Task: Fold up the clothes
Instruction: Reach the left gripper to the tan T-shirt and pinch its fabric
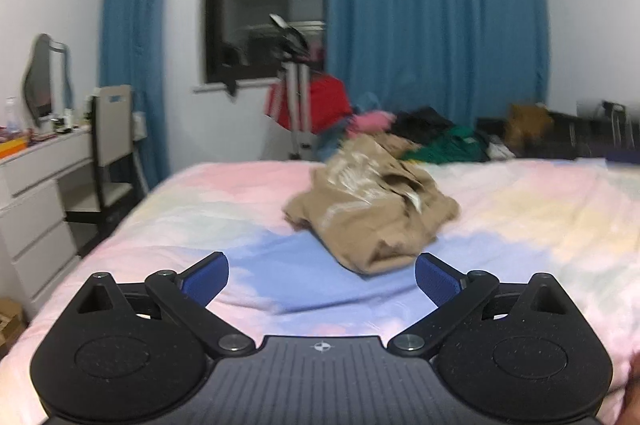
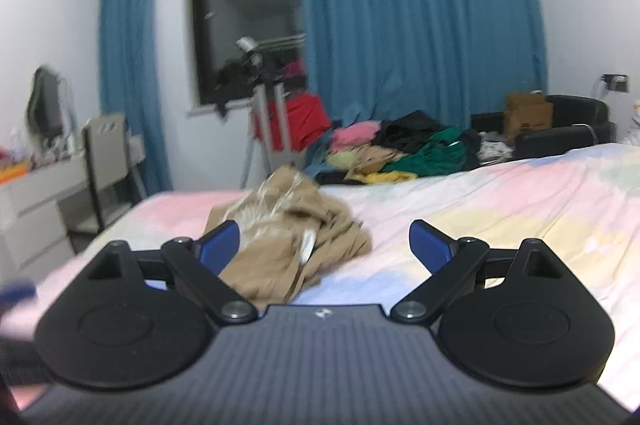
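A crumpled tan garment [image 1: 372, 209] with a pale print lies in a heap on the pastel bedspread [image 1: 200, 209]. My left gripper [image 1: 322, 277] hovers open just short of the heap, nothing between its blue pads. In the right wrist view the same tan garment [image 2: 288, 237] sits ahead and left of centre on the bedspread [image 2: 500, 201]. My right gripper [image 2: 324, 245] is open above the bed, its left finger [image 2: 220, 245] overlapping the garment's near edge in the image; contact cannot be told.
A pile of mixed clothes [image 2: 400, 149] lies at the bed's far edge, with a tripod [image 2: 264, 117] and red cloth behind it. A white dresser [image 1: 36, 209] and chair [image 1: 112, 145] stand left of the bed. Blue curtains [image 1: 432, 17] frame a dark window.
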Available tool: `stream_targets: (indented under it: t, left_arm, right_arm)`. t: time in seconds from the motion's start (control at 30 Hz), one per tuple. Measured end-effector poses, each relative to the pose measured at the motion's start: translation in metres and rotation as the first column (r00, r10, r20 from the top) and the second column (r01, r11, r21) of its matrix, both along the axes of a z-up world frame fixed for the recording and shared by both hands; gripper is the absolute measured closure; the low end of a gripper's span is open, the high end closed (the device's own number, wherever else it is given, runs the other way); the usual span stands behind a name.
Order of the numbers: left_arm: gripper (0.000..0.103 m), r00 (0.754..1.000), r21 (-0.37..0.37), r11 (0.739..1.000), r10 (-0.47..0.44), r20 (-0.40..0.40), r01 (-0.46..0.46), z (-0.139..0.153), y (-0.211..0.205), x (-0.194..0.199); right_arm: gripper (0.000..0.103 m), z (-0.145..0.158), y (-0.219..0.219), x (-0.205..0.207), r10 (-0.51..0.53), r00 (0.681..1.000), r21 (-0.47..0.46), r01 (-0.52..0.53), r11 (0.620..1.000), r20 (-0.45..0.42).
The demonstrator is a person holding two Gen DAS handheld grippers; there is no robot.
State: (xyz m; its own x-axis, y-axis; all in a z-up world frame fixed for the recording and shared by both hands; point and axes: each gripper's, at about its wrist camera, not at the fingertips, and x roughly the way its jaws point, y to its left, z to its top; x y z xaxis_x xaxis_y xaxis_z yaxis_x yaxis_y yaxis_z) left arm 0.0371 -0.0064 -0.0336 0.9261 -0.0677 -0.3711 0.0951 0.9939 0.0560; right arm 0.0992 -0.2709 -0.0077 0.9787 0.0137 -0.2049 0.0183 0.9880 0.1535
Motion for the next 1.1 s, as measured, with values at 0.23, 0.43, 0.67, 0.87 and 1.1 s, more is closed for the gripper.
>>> stream_targets:
  t: [0.23,0.43,0.67,0.87,1.1]
  left_arm:
    - [0.006,0.99,0.12,0.986,-0.106,-0.087,0.117,-0.02,-0.043,0.071]
    - [0.013,0.976,0.222,0.953,-0.185,-0.115,0.207,-0.048,-0.087,0.153]
    - [0.032,0.962,0.224,0.943,-0.21,-0.173,0.246,-0.084,-0.126,0.227]
    - [0.066,0.968,0.22,0.95,-0.187,-0.164,0.221,-0.1,-0.118,0.224]
    - [0.09,0.985,0.06,0.985,-0.156,-0.078,0.161,-0.06,-0.085,0.198]
  right_arm:
    - [0.01,0.017,-0.043,0.032,-0.033,0.999,0.146,0.036,0.989,-0.026]
    - [0.01,-0.024,-0.074,0.044,-0.062,0.99,0.197,0.086,0.977,-0.126]
    - [0.01,-0.049,-0.091,0.073,-0.096,0.982,0.251,0.135,0.958,-0.164]
    - [0.01,-0.078,-0.094,0.103,-0.106,0.967,0.284,0.171,0.943,-0.23]
    - [0.01,-0.086,-0.084,0.112,-0.068,0.967,0.28,0.138,0.95,-0.246]
